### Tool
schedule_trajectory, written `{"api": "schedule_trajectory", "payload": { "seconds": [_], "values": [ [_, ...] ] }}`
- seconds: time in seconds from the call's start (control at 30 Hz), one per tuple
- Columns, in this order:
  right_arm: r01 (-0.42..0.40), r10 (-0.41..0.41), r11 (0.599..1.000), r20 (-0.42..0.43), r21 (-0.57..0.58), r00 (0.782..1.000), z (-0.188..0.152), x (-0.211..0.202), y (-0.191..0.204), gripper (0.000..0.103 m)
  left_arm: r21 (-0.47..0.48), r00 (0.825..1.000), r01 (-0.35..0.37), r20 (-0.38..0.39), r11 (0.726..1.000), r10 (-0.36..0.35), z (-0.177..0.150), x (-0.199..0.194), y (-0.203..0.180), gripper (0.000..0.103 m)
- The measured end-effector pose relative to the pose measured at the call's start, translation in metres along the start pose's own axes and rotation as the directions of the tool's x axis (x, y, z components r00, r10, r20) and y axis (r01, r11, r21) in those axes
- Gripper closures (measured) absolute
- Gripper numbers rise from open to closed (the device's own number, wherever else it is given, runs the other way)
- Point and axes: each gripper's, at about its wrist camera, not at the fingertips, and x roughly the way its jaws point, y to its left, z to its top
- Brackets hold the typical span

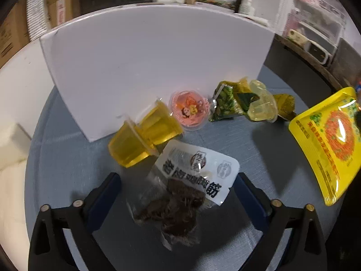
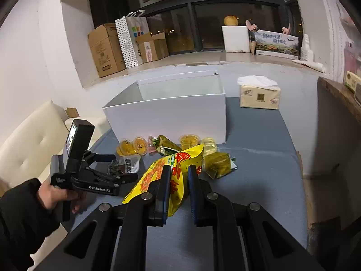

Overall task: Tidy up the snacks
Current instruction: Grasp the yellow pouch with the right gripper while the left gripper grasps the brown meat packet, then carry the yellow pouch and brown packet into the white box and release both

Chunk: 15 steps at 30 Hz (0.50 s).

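Two yellow jelly cups [image 1: 140, 140] lie on their sides on the blue-grey tabletop [image 1: 248, 140], touching each other at the foot of the one white box [image 1: 158, 63]. Just beside them a single pink jelly cup [image 1: 190, 109] leans against the box wall, then a green wrapped snack [image 1: 227, 103] and one pale jelly cup [image 1: 262, 103] tipped over dark green wrappers. The left tongs [image 1: 178, 180] stand released, wide apart, with one clear packet of dark dried meat [image 1: 180, 194] lying on the tabletop between the fingers, which do not press it. The right tongs [image 2: 178, 176] are clenched on the one yellow snack bag [image 2: 173, 169], held clear above the tabletop. The right wrist view alone shows that the box is open-topped, with nothing seen inside, and that a tissue pack [image 2: 259, 94] sits on the tabletop to the box's right; it also shows a hand [image 2: 56, 194] in a dark sleeve carrying the left tongs, and two pale cups near the box where the left view shows one. The left wrist view alone gives the meat packet's printed label and the cartoon lid on the pink cup.
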Motion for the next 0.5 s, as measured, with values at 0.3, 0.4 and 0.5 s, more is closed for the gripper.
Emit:
{"api": "schedule_trajectory", "payload": {
  "seconds": [0.3, 0.4, 0.5],
  "values": [
    [-0.008, 0.008, 1.0, -0.004, 0.019, 1.0, -0.002, 0.003, -0.002, 0.088, -0.02, 0.998, 0.054, 0.04, 0.998, -0.053, -0.012, -0.03, 0.003, 0.038],
    [-0.012, 0.012, 1.0, 0.006, 0.014, 1.0, 0.001, 0.001, 0.0, 0.088, -0.024, 0.995, 0.054, 0.084, 0.998, -0.052, -0.018, -0.052, 0.002, 0.038],
    [-0.016, 0.016, 1.0, 0.029, 0.01, 0.999, 0.009, -0.005, 0.001, 0.088, -0.013, 0.987, 0.051, 0.15, 0.999, -0.049, -0.014, -0.084, -0.004, 0.038]
  ]
}}
